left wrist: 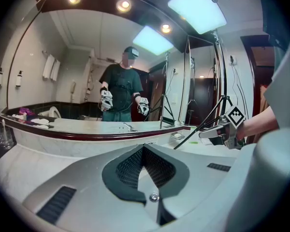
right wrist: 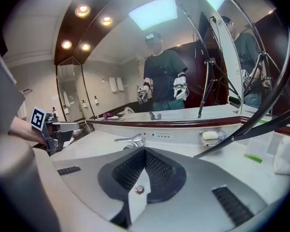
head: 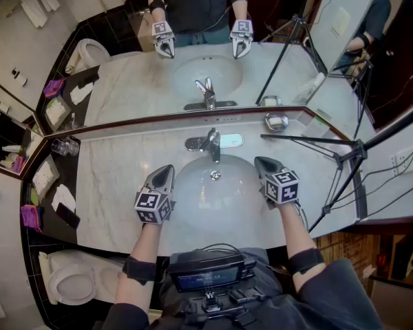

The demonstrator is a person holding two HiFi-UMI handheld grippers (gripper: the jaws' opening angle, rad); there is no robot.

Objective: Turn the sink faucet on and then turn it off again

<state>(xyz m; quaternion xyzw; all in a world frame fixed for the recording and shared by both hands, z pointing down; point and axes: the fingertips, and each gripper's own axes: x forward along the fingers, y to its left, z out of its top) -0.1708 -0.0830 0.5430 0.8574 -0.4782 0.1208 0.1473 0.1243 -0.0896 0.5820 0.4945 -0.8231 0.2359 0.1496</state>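
The chrome single-lever faucet [head: 210,143] stands at the back of the white oval sink basin [head: 193,198], set in a marble counter; I see no water running. My left gripper [head: 164,172] hovers over the basin's left rim, shut and holding nothing. Over the right rim my right gripper [head: 263,162] is likewise shut and holds nothing, a short way in front and right of the faucet. In the right gripper view the faucet [right wrist: 130,140] sits just beyond the closed jaw tips [right wrist: 145,150]. The left gripper view has its closed jaws [left wrist: 144,146] covering the faucet.
A tripod [head: 344,158] stands on the counter at the right, one leg reaching toward the faucet. A soap dish [head: 276,121] sits back right, a glass [head: 65,146] back left. A wall mirror [head: 206,47] rises behind the counter. A toilet [head: 72,280] is lower left.
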